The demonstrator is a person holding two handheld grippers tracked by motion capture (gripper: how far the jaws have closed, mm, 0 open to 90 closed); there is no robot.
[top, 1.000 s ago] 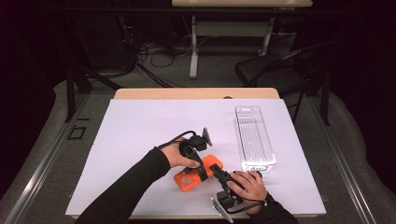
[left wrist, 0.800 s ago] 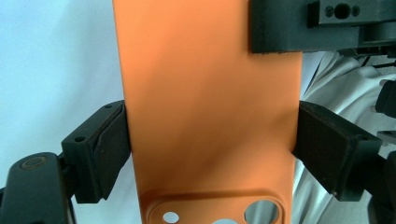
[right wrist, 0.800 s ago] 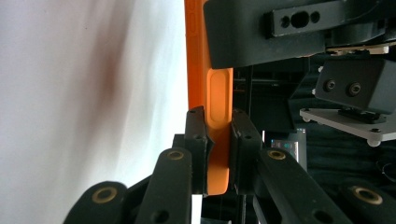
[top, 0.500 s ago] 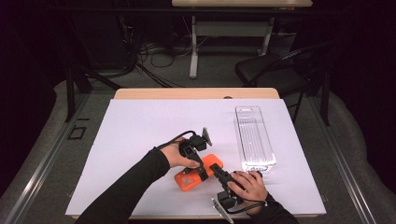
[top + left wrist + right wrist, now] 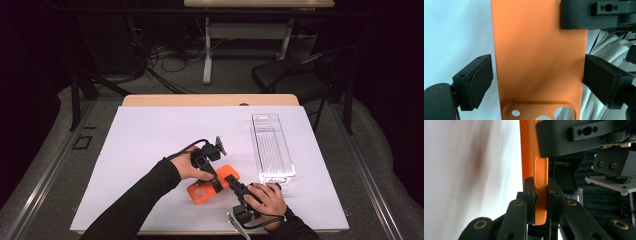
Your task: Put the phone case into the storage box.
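Between the left claw [image 5: 534,80] jaws, orange phone case [image 5: 536,57]

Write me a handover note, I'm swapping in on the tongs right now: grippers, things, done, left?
Right tongs: shut on the edge of the orange phone case, near one end.
Left tongs: jaws straddle the case across its width and have just been opening; a gap shows at one pad.
Case: low over the white mat; clear tray to its right.
Done: case gripped.
Left: probably move it to the tray.
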